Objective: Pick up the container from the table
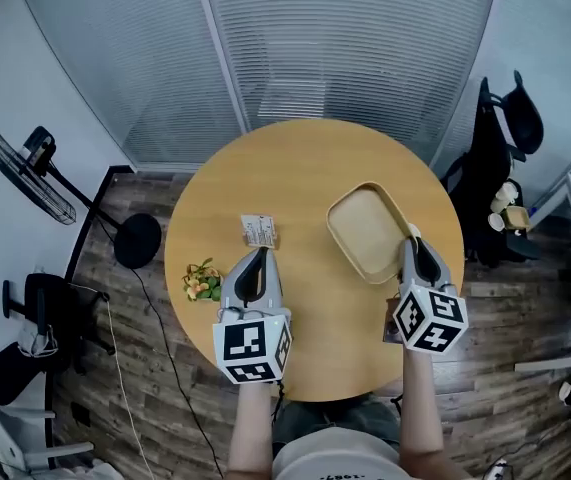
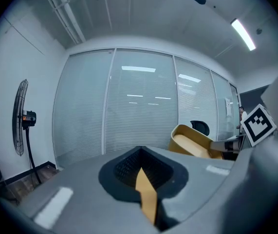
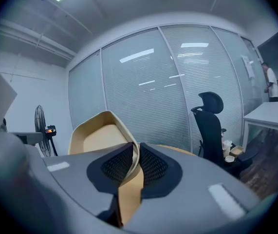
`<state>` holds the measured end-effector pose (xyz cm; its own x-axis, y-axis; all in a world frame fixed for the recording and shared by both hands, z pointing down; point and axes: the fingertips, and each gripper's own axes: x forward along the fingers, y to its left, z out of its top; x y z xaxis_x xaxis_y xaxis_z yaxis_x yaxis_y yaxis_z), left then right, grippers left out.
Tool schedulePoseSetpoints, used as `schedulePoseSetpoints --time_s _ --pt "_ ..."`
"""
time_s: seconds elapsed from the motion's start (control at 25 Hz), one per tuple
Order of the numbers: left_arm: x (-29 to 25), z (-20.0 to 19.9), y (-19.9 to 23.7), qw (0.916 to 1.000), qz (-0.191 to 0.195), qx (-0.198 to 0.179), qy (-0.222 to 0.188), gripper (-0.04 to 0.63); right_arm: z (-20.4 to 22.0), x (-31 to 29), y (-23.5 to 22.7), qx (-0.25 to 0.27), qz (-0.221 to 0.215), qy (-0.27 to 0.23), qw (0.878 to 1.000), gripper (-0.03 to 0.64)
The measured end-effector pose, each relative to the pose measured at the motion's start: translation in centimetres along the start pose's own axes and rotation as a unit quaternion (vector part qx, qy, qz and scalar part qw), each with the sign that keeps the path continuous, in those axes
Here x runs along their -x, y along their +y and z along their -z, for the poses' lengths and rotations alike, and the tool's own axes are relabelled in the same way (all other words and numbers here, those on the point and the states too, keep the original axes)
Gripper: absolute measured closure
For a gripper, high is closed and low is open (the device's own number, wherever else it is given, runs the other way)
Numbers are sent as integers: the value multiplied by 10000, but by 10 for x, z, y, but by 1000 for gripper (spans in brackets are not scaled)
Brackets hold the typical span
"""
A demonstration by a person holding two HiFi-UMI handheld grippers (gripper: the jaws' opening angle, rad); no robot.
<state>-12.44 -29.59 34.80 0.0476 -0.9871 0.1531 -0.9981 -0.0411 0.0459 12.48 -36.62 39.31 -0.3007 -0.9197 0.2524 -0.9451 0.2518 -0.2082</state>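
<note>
The container (image 1: 365, 230) is a shallow tan tray with rounded corners, over the right side of the round wooden table (image 1: 305, 168). My right gripper (image 1: 412, 243) is shut on its near right rim. In the right gripper view the thin rim (image 3: 134, 150) runs between the two black pads, and the container (image 3: 102, 133) tilts up beyond them. The left gripper view shows the container (image 2: 192, 140) held up at the right. My left gripper (image 1: 257, 253) sits shut and empty near the table's middle, with its jaws (image 2: 141, 155) together.
A small printed paper card (image 1: 258, 230) lies just ahead of the left gripper. A little bunch of flowers (image 1: 200, 281) sits at the table's left edge. A floor fan (image 1: 25, 168) stands at the left, and an office chair (image 1: 505, 138) at the right beside a glass wall.
</note>
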Motion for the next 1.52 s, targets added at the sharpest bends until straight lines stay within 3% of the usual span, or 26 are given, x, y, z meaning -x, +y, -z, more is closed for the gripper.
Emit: schedulePoseSetpoints --time_s 0.36,0.76,1.16,1.52 --pt "12 -51 -1 9983 -76 -144 -554 595 -57 13 10 -4 -176 -637 9978 549" --pt "24 -83 3 9957 -185 -217 -878 595 -93 27 24 143 -325 -1066 9937 549" --pt "30 -100 5 9938 -208 -273 -1056 595 -111 34 34 208 -434 -1281 9906 549" --pt "28 -100 9 9940 -292 -219 -1035 595 -105 28 35 328 -494 -1174 9913 549"
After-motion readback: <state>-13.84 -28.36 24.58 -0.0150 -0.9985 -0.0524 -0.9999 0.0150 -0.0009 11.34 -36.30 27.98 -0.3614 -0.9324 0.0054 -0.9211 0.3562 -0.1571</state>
